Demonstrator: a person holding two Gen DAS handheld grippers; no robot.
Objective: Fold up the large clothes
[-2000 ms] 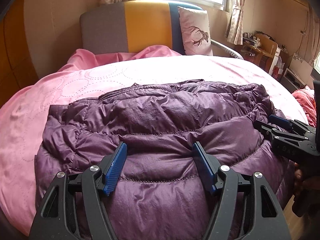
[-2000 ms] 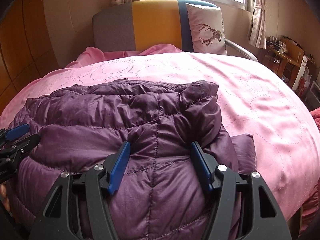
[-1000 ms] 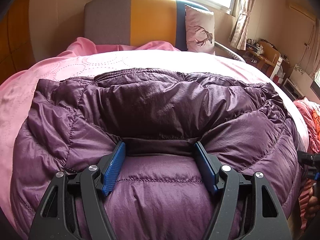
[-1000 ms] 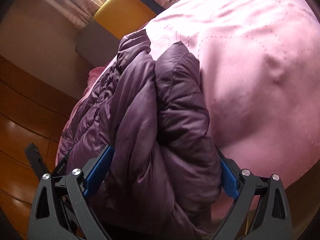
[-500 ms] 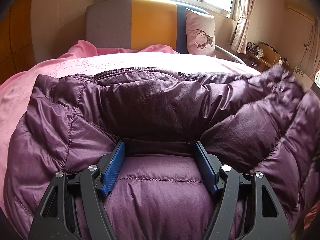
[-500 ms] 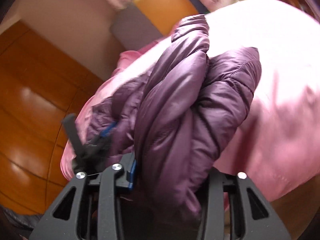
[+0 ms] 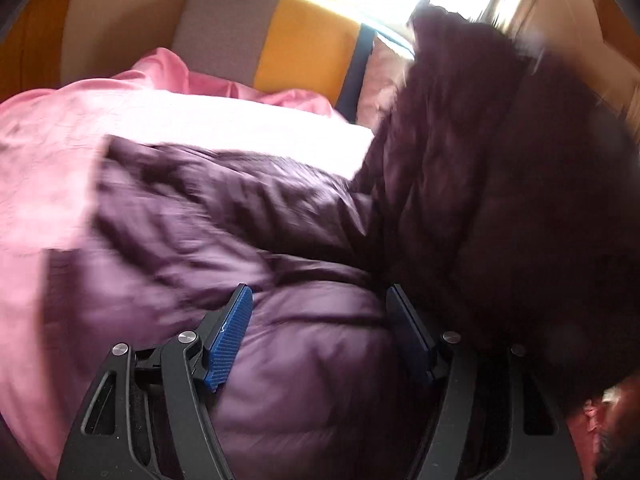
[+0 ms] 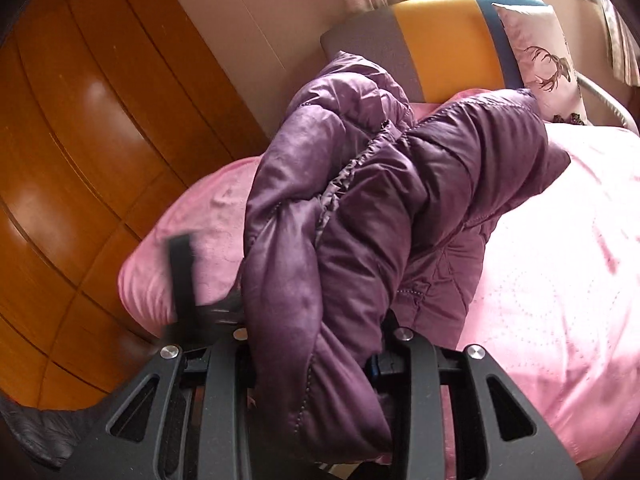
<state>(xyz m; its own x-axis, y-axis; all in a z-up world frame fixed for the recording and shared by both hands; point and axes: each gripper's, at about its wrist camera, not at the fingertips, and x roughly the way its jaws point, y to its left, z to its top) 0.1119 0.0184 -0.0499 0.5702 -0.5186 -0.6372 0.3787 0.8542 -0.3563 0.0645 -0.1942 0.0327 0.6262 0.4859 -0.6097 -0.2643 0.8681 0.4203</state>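
The right gripper (image 8: 316,360), its jaws having just closed, clenches a bunched edge of the purple down jacket (image 8: 360,216) above the pink bed (image 8: 560,280). The left gripper (image 7: 320,320) stands spread, its jaws straddling the jacket's near edge on that bed; whether they press it I cannot tell.

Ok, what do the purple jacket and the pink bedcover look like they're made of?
The jacket looks like thin, slightly glossy nylon or polyester over soft padding: it shines, wrinkles finely and bulges between stitched lines. Whether the fill is down can't be told. The bedcover looks like smooth, satin-like woven fabric with a soft sheen and dotted circular stitching; the fibre is unclear.
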